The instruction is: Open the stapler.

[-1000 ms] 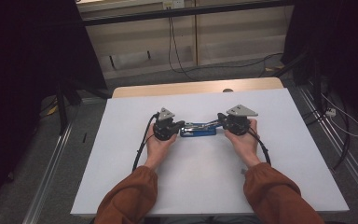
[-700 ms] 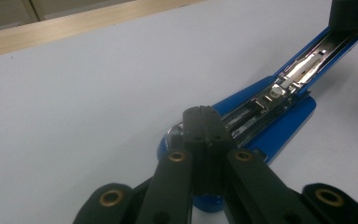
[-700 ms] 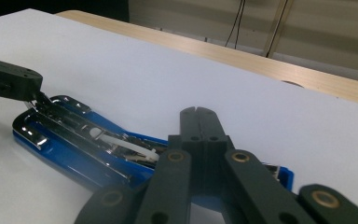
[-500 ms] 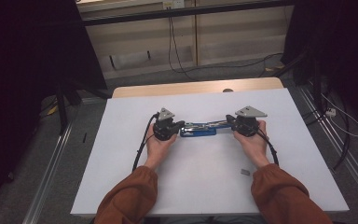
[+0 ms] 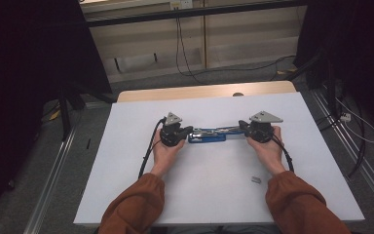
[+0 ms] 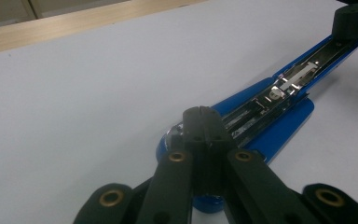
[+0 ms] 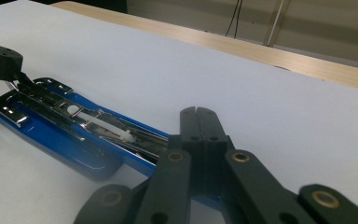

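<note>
Lab: curtained test table (image 5: 126,161), floor cables (image 5: 253,68)

Forearms: both come in from the bottom of the high view in rust-orange sleeves, angled slightly inward.
Left hand (image 5: 167,148): wrapped around the left gripper's body from below, cable trailing back along the wrist.
Left gripper (image 5: 189,130): points toward the right one; in its own view (image 6: 199,122) the two black fingers are pressed together.
Right hand (image 5: 268,148): cups the right gripper from below.
Right gripper (image 5: 241,126): points toward the left one; in its own view (image 7: 199,122) the fingers meet with no gap.
</note>
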{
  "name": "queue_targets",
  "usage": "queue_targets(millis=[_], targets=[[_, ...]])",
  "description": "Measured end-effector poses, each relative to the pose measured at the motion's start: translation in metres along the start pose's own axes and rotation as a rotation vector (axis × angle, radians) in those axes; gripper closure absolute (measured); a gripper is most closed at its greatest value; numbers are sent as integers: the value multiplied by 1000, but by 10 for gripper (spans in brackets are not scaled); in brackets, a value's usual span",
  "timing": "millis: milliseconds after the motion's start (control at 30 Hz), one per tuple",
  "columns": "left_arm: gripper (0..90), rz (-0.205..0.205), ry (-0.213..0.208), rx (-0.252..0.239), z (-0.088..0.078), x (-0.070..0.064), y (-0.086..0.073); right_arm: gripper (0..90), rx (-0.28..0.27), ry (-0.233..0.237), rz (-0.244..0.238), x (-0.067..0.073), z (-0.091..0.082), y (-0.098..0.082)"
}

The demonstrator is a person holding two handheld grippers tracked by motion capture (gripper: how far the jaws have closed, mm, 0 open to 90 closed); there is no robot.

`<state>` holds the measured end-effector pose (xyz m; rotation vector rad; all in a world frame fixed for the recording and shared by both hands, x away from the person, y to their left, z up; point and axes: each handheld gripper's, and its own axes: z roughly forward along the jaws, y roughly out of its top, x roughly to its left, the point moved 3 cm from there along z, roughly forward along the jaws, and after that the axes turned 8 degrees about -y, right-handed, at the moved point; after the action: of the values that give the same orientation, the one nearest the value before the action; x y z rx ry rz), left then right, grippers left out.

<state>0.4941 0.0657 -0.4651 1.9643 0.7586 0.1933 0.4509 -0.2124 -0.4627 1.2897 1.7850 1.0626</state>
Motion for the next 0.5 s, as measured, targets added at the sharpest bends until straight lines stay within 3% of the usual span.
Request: queue_targets(millis=[367, 500], targets=[[900, 11, -7, -27, -1, -2, 3, 871, 6, 18, 3, -2, 0, -1], [899, 34, 2, -26, -2, -3, 5, 851, -5, 28, 9, -3, -1, 0]])
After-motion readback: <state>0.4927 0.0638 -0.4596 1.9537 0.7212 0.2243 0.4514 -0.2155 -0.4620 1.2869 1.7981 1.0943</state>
